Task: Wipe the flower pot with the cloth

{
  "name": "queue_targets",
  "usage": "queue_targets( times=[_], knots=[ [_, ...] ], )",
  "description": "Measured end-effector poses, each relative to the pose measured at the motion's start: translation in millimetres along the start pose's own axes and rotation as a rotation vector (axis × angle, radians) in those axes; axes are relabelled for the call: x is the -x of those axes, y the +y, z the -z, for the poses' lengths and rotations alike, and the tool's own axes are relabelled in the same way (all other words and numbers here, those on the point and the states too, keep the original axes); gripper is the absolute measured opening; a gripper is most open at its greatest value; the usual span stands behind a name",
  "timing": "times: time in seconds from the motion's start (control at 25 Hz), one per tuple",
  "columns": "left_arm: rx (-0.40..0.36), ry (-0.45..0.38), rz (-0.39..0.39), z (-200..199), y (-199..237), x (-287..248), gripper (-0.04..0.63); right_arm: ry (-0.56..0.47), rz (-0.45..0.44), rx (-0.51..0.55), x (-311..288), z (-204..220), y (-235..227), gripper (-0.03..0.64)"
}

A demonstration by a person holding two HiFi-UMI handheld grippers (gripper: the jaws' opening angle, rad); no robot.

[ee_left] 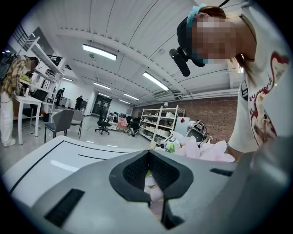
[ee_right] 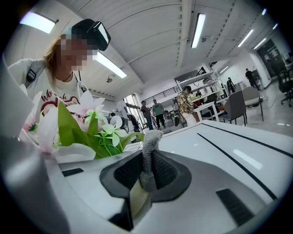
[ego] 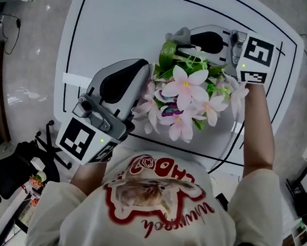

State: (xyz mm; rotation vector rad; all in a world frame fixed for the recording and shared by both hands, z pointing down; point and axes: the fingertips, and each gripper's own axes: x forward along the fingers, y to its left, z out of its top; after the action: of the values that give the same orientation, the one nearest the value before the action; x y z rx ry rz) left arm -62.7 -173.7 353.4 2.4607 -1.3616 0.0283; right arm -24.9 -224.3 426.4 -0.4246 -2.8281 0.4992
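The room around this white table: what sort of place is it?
Most likely an open workshop or lab hall. Metal shelving racks stand before a brick wall, long strip lights run along a high ceiling, and people stand at work tables further off.

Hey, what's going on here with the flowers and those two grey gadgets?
A person is working on a bunch of pink-and-white artificial flowers with green leaves on a white table, with a hand-held gripper on either side of it. The right gripper is clamped on a small grey knitted cloth next to the leaves. The left gripper is shut beside the petals. The pot is hidden under the blooms.
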Motion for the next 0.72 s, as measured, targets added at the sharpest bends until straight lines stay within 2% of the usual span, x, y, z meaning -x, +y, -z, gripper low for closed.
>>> queue_targets(
  times=[0.24, 0.72],
  knots=[
    [-0.002, 0.024, -0.007, 8, -4, 1, 0.003, -0.001, 0.02, -0.001, 7, 3, 2, 0.051],
    [-0.004, 0.021, -0.03, 8, -10, 0, 0.003, -0.016, 0.036, 0.021, 20, 5, 6, 0.051]
  ],
)
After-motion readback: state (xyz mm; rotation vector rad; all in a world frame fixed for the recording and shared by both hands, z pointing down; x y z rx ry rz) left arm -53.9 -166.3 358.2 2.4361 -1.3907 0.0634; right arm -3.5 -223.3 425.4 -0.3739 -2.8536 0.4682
